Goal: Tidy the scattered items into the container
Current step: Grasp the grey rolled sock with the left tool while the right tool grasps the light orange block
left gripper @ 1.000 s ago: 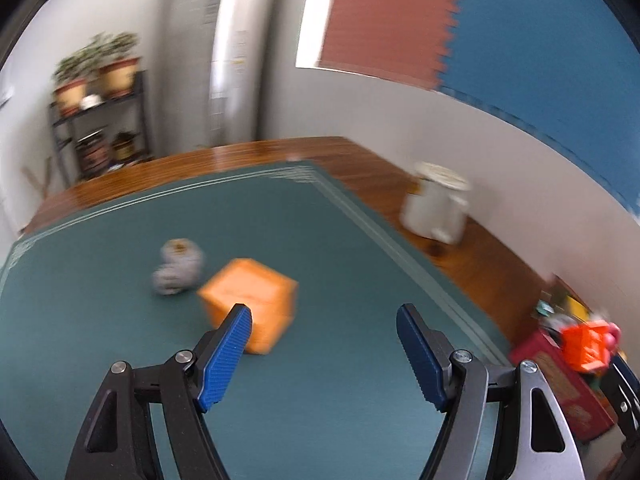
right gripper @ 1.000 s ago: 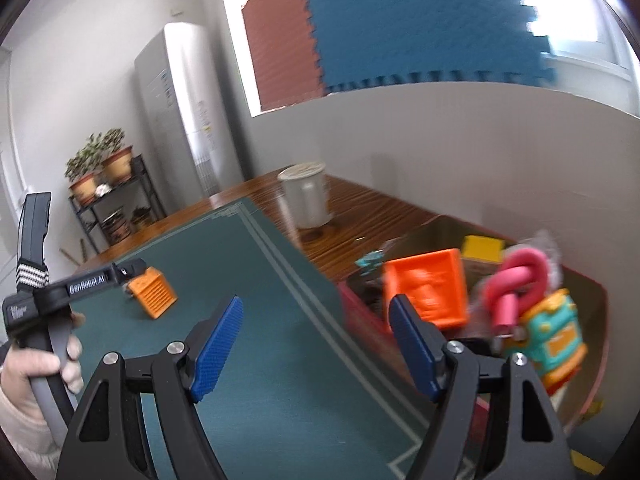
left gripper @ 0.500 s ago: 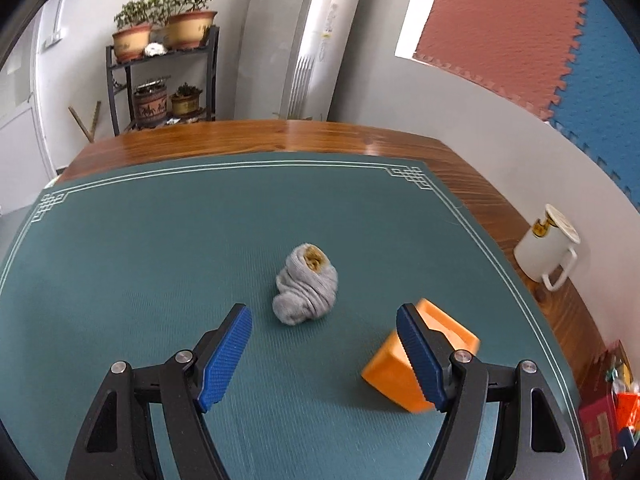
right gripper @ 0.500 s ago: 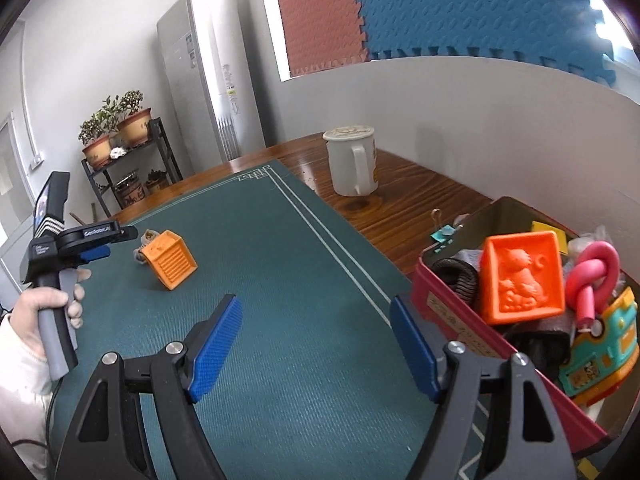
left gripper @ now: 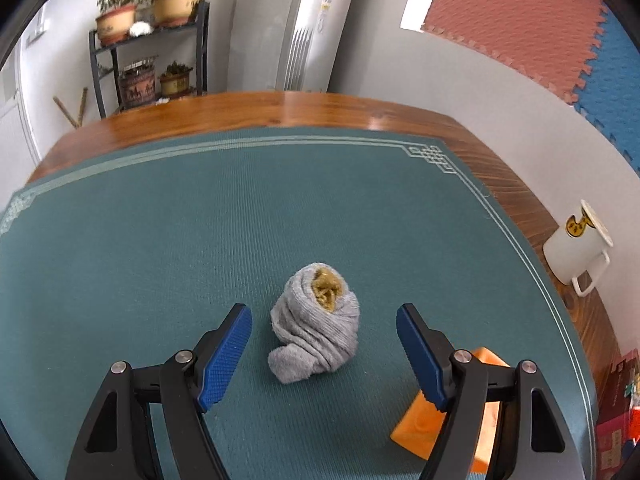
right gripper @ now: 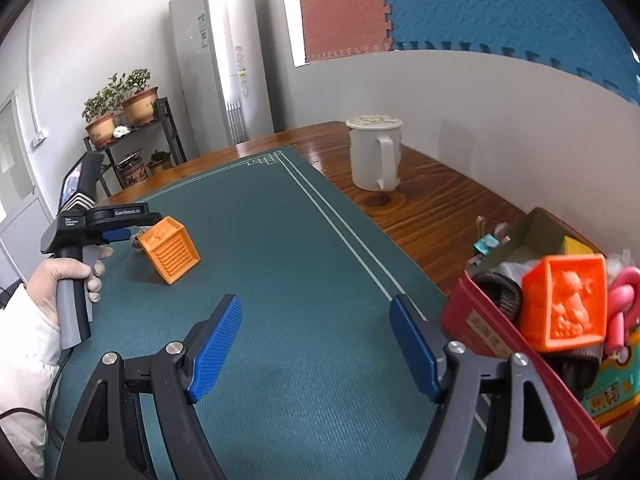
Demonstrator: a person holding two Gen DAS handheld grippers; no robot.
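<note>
Sitting on the green mat (left gripper: 160, 240), a rolled grey sock (left gripper: 316, 324) with a yellow-brown core lies straight ahead of the left gripper (left gripper: 324, 350), roughly centred between its spread blue pads, touching neither one. Left gripper is released, holding nothing. An orange block (left gripper: 424, 424) rests tilted on the mat just beside and partly behind the left gripper's right finger; in the right wrist view the same orange block (right gripper: 170, 248) shows ahead and to the left, next to the left gripper's black body, gripped by a gloved hand (right gripper: 66, 280). Right gripper (right gripper: 316, 340) is also released, jaws wide apart over bare mat, nothing between them. Red container (right gripper: 500, 344) sits just right of the right gripper's right finger, at the mat's edge, already stuffed with toys: an orange embossed cube (right gripper: 560, 304), a pink ring toy (right gripper: 620, 312), a teal toy (right gripper: 612, 388), dark rolled fabric (right gripper: 500, 292). White lidded mug (right gripper: 376, 152) stands on the wooden table (right gripper: 432, 208) farther ahead, well apart from both grippers.
</note>
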